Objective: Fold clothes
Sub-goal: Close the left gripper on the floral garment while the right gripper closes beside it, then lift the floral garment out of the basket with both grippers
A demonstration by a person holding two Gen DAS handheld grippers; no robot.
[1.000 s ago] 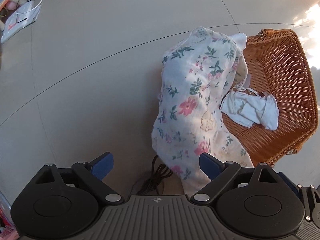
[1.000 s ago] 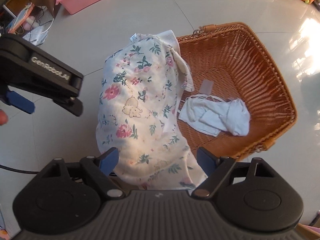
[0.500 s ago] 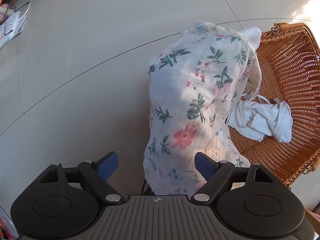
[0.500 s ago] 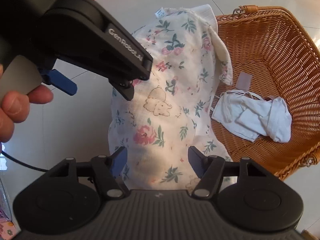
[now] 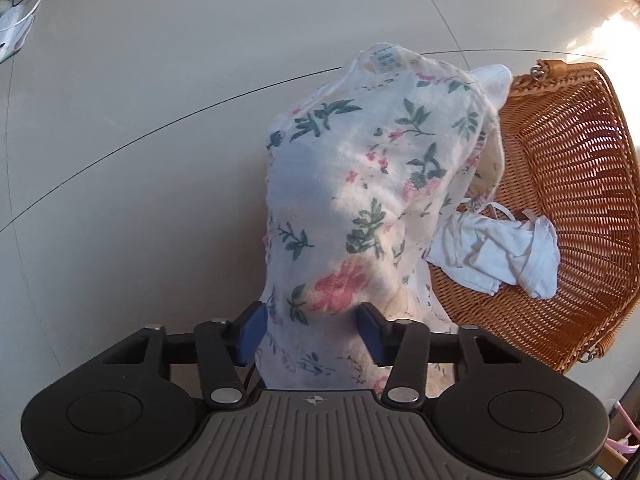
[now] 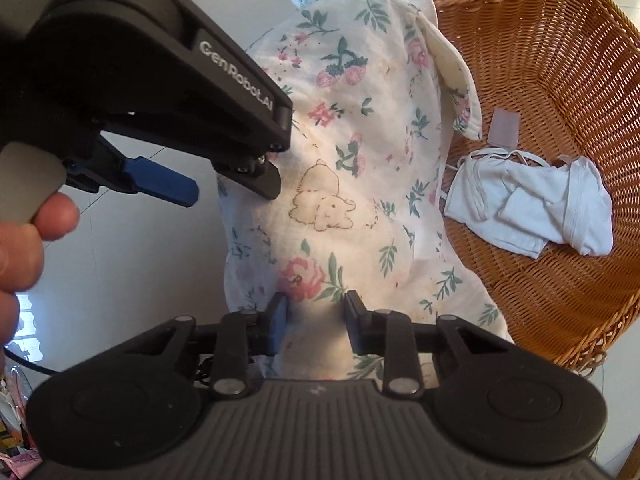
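Between both pairs of tongs, left tongs [image 5: 311, 334] and right tongs [image 6: 314, 322], each part-closed around a bunch of cloth, the floral garment [image 5: 372, 200] is held hanging lengthwise away toward the wicker basket [image 5: 568, 184] above the floor.

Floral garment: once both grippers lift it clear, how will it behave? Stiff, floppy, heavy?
Likely floppy: the floral garment hangs in soft folds from both the left gripper and the right gripper. Probably light, since the thin fabric lets sunlight through. It may drag over the wicker basket rim, which its far edge overlaps.
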